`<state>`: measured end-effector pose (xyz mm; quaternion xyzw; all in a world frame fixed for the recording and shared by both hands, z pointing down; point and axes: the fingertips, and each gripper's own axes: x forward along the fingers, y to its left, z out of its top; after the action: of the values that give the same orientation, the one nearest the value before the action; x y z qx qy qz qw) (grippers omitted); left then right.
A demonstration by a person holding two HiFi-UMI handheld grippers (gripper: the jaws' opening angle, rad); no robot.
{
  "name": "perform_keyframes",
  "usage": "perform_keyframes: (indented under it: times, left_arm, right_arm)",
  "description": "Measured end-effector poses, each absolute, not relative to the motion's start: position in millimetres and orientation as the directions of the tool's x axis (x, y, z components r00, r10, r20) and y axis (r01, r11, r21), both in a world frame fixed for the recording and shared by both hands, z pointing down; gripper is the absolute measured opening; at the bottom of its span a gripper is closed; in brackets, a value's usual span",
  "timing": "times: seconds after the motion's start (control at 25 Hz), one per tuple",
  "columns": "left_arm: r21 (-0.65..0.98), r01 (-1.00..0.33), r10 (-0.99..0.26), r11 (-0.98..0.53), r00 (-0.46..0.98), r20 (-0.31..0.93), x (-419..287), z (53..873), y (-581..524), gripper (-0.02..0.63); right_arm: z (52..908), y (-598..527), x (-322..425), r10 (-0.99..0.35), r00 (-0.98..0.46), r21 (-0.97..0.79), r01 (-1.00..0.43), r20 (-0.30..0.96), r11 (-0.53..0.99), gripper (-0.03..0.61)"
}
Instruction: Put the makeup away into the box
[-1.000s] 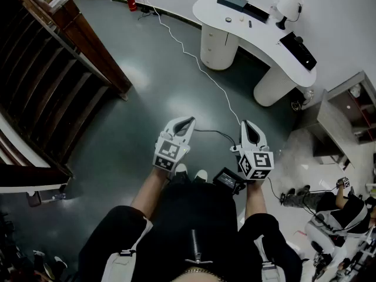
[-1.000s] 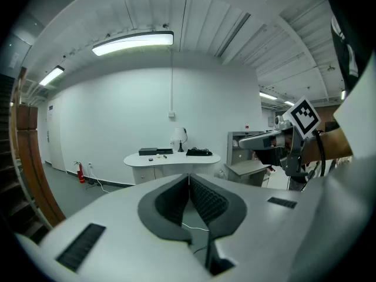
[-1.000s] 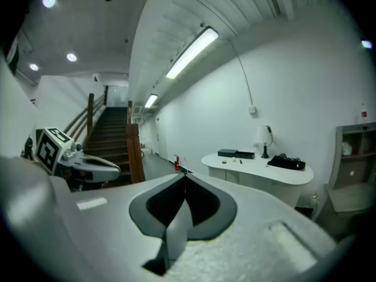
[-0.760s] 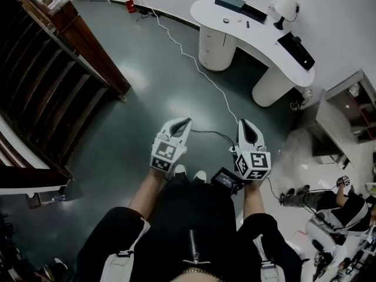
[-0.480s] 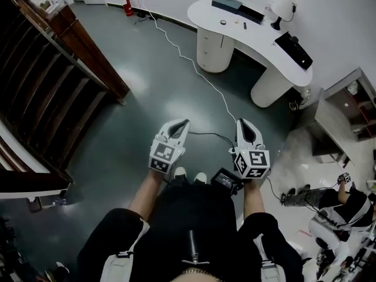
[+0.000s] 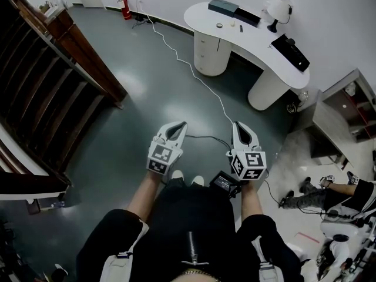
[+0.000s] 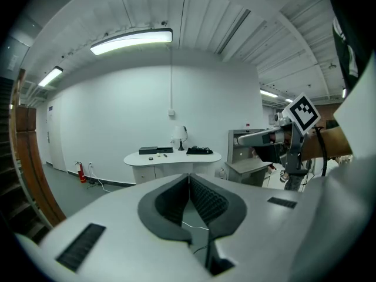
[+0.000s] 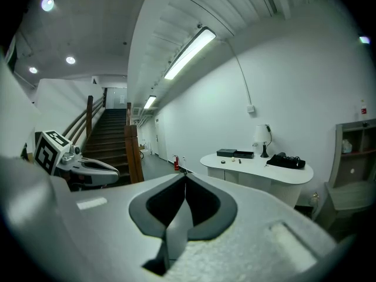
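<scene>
Across the grey floor stands a white curved desk (image 6: 258,46) (image 7: 172,156) (image 8: 258,166). On it lie a dark box (image 6: 223,6) (image 8: 226,153), a black case (image 6: 247,17) and a few small makeup items (image 6: 233,24). They are too small to tell apart. I stand well short of the desk. My left gripper (image 6: 184,123) (image 7: 188,175) and right gripper (image 6: 235,123) (image 8: 185,172) are held side by side at waist height, pointing toward the desk. Both are shut, pads meeting, with nothing between them.
A white lamp (image 6: 276,7) and a black bag (image 6: 289,51) share the desk. A white cable (image 6: 194,78) runs over the floor to me. A wooden staircase (image 6: 53,69) rises at the left. A shelf unit (image 6: 341,116) and a person on the floor (image 6: 346,190) are at the right.
The head view has swung a little, so the desk and both grippers sit slightly further left. The grippers keep their pose and stay shut. The person at the right has shifted.
</scene>
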<state>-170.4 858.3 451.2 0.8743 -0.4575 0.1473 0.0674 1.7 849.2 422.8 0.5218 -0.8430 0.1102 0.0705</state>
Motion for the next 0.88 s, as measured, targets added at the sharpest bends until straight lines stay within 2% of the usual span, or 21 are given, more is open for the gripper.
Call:
perform_keyframes:
  times: [0.52, 0.88]
  left_arm:
    - [-0.031, -0.820, -0.781, -0.571, 0.531, 0.328, -153, 453, 842, 0.014]
    - [-0.022, -0.796, -0.755, -0.604, 0.563, 0.336, -155, 465, 773, 0.014]
  right_arm:
    - [435, 844, 20, -0.835, -0.482, -0.149, -0.876, 0.266, 0.458, 0.006]
    - [441, 780, 13, -0.835, -0.476, -0.144, -0.879, 0.275, 0.454, 0.006]
